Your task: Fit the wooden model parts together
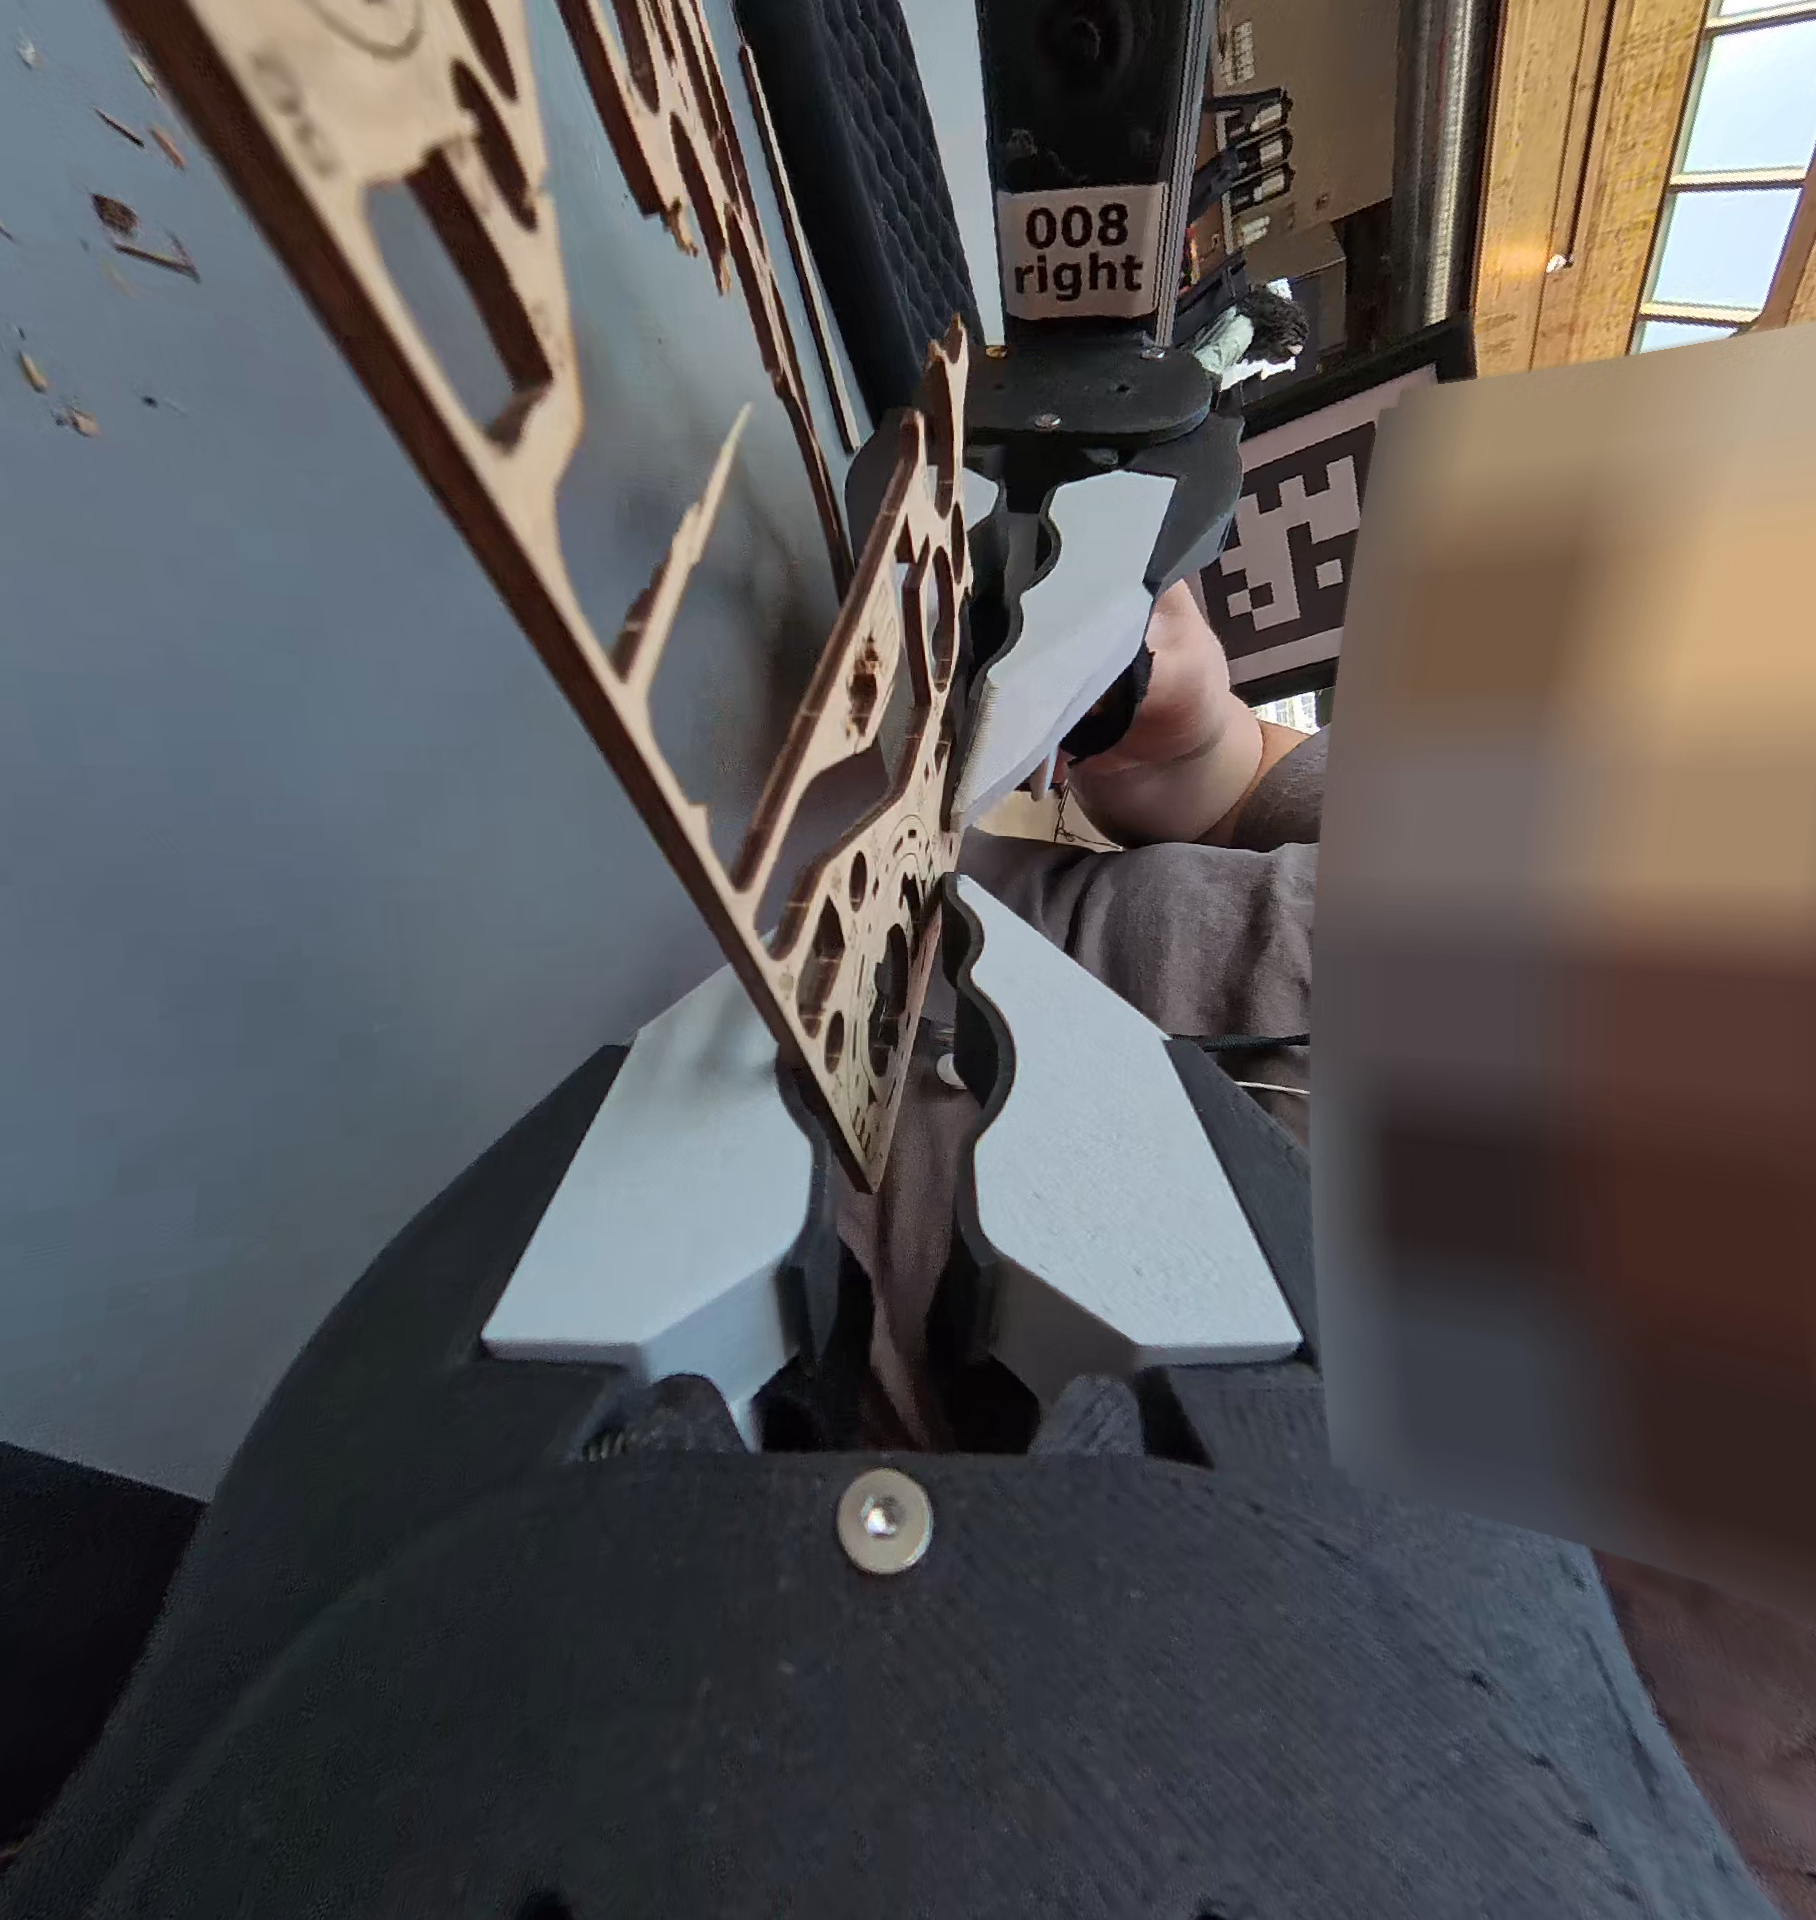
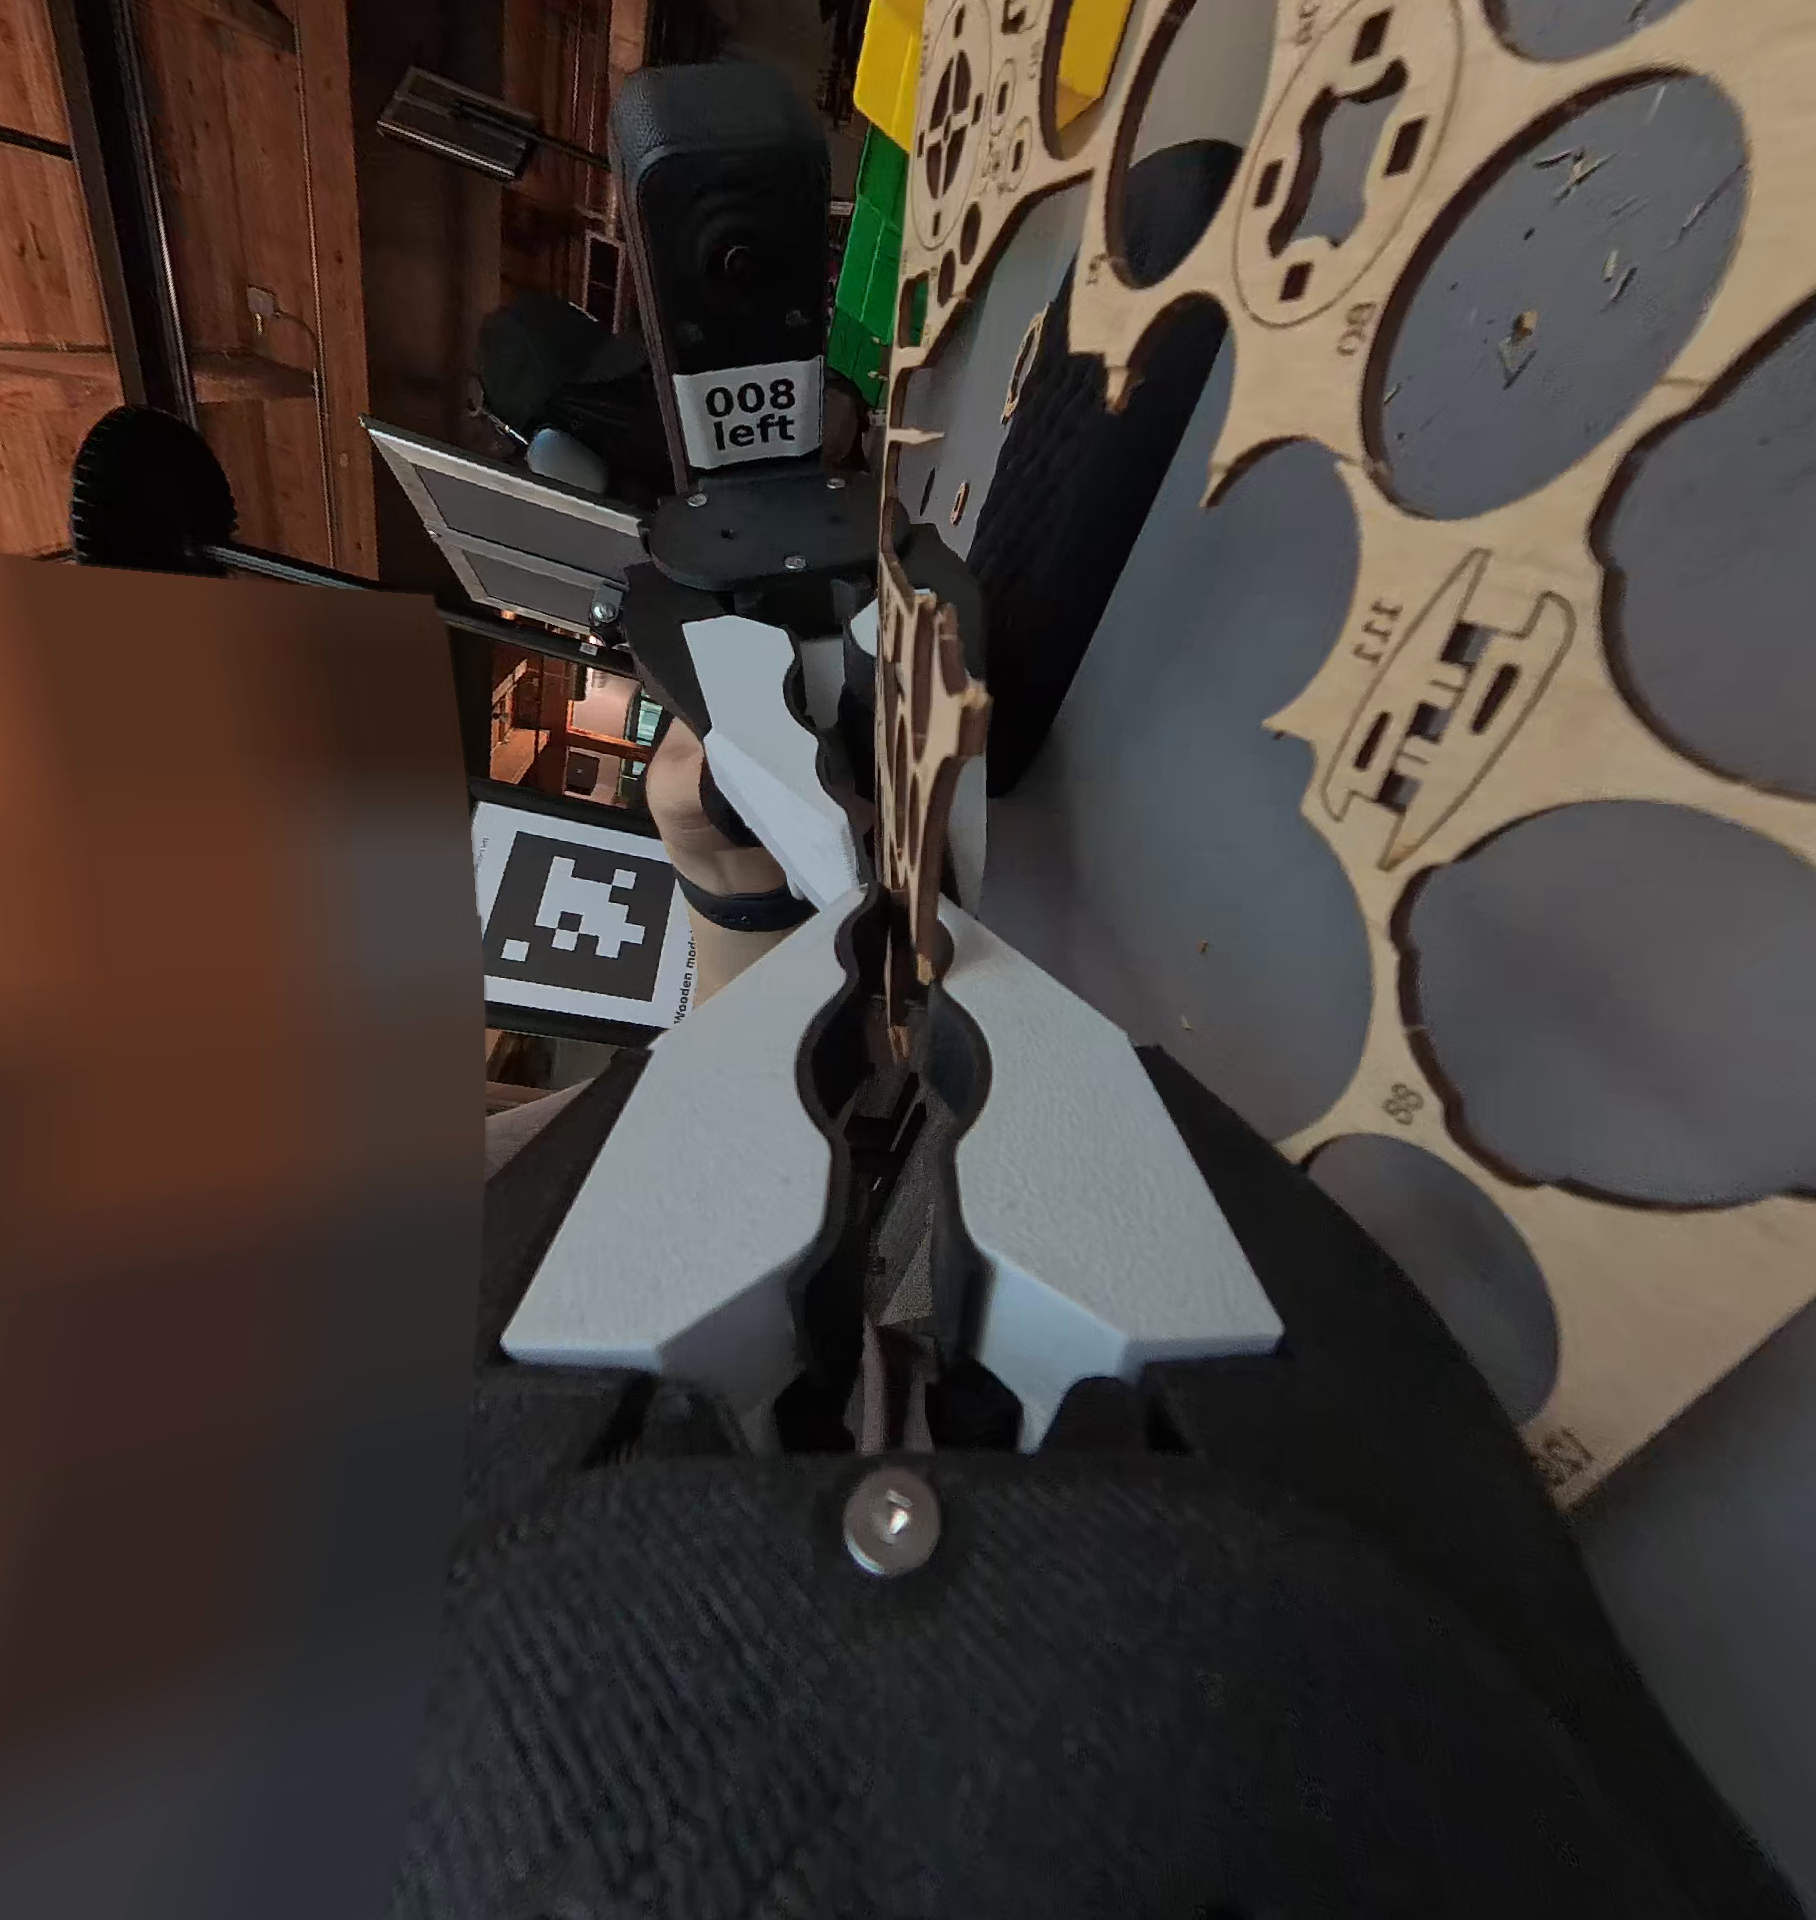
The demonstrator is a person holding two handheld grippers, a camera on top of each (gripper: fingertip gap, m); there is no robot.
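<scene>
A thin laser-cut wooden sheet (image 1: 842, 966) with many cut-outs is held up in the air between the two grippers. In the left wrist view its lower corner stands between my left gripper's (image 1: 862, 956) fingers. It leans on the left pad (image 1: 717, 1049), with a gap to the right pad (image 1: 1049, 1039); the jaws are apart. My right gripper (image 1: 961, 790) faces it from across and clamps the sheet's perforated edge. In the right wrist view my right gripper (image 2: 899, 925) is shut on the sheet (image 2: 914, 727), seen edge-on. The left gripper (image 2: 904, 862) straddles it beyond.
A second large wooden sheet (image 2: 1506, 520) with round cut-outs lies on the grey table (image 1: 208, 831). Wood chips (image 1: 145, 239) are scattered on the table. A dark foam pad (image 1: 862, 208), a black-and-white marker card (image 2: 571, 925) and a person's hand (image 1: 1184, 727) are near.
</scene>
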